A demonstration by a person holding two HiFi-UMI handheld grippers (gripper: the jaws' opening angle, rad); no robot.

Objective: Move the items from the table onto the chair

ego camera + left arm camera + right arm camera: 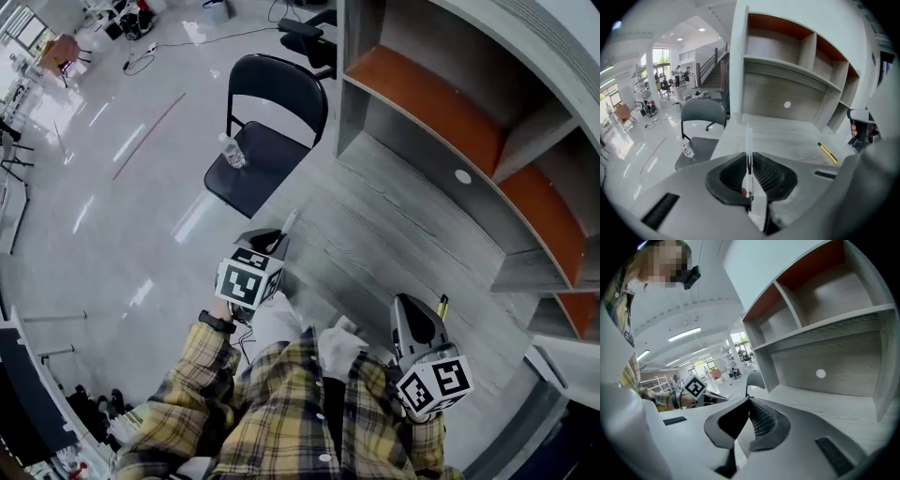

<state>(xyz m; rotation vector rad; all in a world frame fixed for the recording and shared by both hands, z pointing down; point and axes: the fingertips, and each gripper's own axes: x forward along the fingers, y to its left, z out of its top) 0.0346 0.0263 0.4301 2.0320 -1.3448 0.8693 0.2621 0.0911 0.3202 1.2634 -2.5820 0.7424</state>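
My left gripper (274, 242) is shut on a slim white pen (289, 223) that points forward past the jaws. In the left gripper view the pen (748, 146) stands upright between the pads of this gripper (750, 165), over the table's near-left edge. The black folding chair (267, 141) stands off the table's left end, with a small clear bottle (233, 152) on its seat. The bottle (687, 151) shows on that chair (701, 117) ahead and to the left. My right gripper (406, 305) is shut with nothing in it, its jaws (749, 405) pressed together. A yellow item (442, 307) lies just beside it on the table.
The grey wood table (394, 225) runs under a shelf unit (469, 131) with orange-backed compartments at the right. The yellow item (828, 153) lies at the table's right. Glossy floor (112, 187) surrounds the chair; a second office chair (314, 37) stands farther back.
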